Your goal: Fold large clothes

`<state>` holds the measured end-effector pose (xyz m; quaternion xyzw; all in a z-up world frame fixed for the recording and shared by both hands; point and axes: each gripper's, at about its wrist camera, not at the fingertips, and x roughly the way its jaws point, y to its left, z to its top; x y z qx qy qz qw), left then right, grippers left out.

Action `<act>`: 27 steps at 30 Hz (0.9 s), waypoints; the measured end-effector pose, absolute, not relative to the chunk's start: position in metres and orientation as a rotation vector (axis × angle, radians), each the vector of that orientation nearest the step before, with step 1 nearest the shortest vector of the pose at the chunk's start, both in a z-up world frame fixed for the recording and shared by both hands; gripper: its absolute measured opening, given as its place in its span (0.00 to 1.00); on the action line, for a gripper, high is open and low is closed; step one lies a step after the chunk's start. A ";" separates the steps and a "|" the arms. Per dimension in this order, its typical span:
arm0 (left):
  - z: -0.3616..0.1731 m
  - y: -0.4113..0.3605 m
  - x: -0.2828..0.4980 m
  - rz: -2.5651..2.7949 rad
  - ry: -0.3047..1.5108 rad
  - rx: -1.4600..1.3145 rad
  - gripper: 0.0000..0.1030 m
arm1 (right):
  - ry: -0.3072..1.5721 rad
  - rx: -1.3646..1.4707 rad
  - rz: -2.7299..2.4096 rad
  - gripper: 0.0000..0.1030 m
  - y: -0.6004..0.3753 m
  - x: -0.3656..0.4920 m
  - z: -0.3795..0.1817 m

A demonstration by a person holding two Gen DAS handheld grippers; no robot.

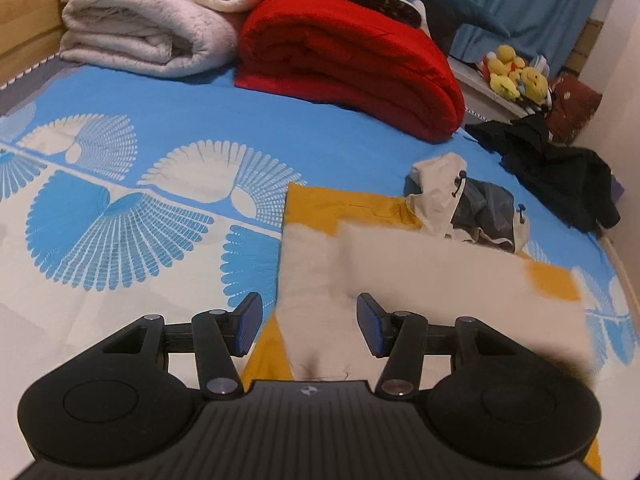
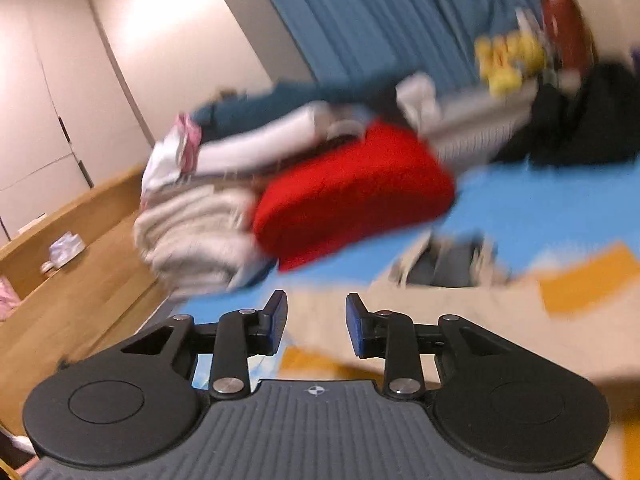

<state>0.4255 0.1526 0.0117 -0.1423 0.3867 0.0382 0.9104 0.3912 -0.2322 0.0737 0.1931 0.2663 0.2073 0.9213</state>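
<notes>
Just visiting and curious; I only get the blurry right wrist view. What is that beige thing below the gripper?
Observer: A beige cloth lying over a yellow cloth on the bed.
Operator: Is the other gripper holding it?
Observer: No. The left gripper is open over it, with nothing pinched between its pads.
Operator: And the grey lump beyond?
Observer: A crumpled garment, beige and grey, with drawstring toggles.
</notes>
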 end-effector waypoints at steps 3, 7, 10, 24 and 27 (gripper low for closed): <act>0.007 0.152 0.428 0.066 0.806 -0.315 0.41 | 0.522 0.434 0.376 0.33 -0.248 0.363 0.080; -0.008 0.149 0.433 0.065 0.830 -0.360 0.26 | 0.455 0.392 0.269 0.37 -0.263 0.325 0.085; -0.021 0.145 0.439 0.055 0.842 -0.406 0.26 | 0.438 0.353 0.222 0.38 -0.273 0.315 0.069; -0.082 0.138 0.478 0.000 0.875 -0.639 0.27 | 0.871 0.751 -0.033 0.40 -0.323 0.385 -0.068; -0.100 0.144 0.490 -0.001 0.872 -0.730 0.31 | 0.885 0.793 -0.048 0.40 -0.324 0.387 -0.073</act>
